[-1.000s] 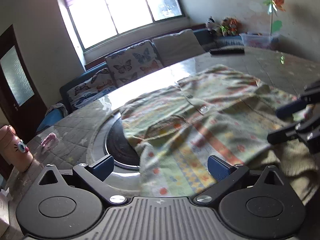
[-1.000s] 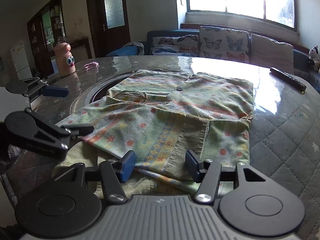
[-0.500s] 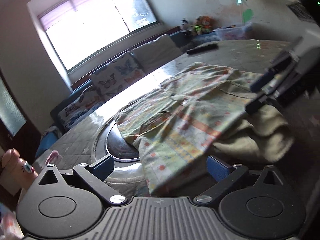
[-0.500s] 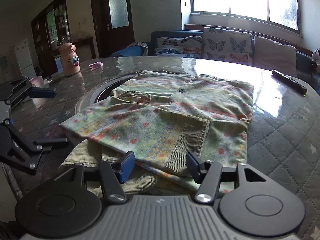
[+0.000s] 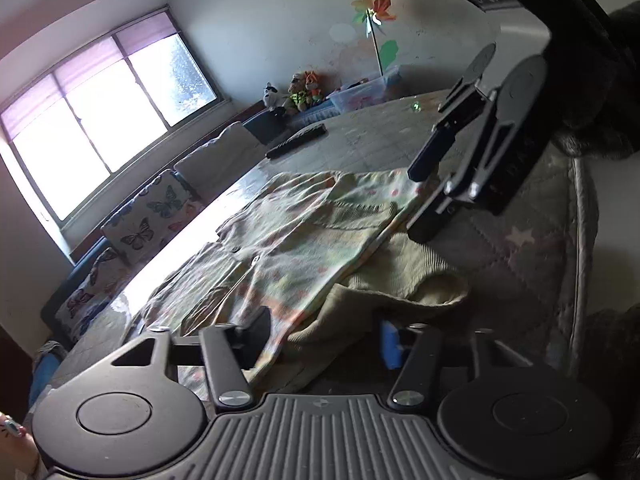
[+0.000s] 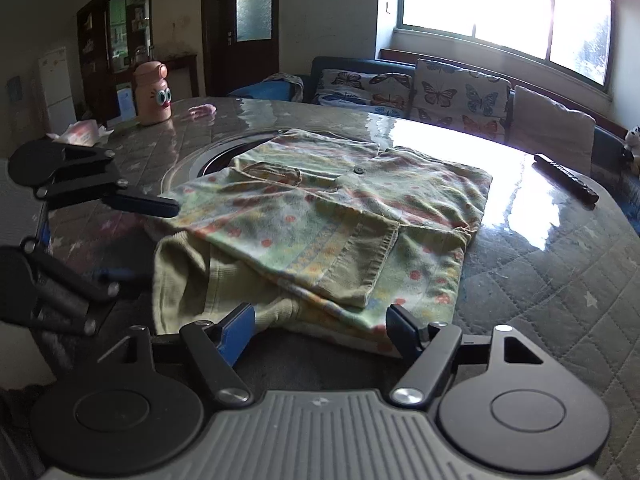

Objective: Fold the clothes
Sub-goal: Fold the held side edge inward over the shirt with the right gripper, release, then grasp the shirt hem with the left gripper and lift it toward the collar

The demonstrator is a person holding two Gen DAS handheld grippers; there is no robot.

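Observation:
A pale green patterned cardigan (image 6: 332,216) lies partly folded on the round quilted table (image 6: 560,280), with its plain ribbed lining (image 6: 188,276) bunched at the near edge. It also shows in the left wrist view (image 5: 288,248). My left gripper (image 5: 324,340) is open, its jaws straddling the near left hem of the cardigan. My right gripper (image 6: 320,326) is open, its jaws on either side of the near hem. Each gripper shows in the other's view: the right one (image 5: 424,200) and the left one (image 6: 132,240).
A pink bottle with cartoon eyes (image 6: 152,94) and a pink item (image 6: 202,110) stand at the far left of the table. A dark remote (image 6: 566,178) lies at the far right. A round inset ring (image 6: 212,160) lies under the cardigan. A sofa with butterfly cushions (image 6: 440,88) runs behind.
My left gripper has swung round and dropped toward the table edge, ending low at the cardigan's near left hem. My right gripper has moved closer to the near hem. Both stay open.

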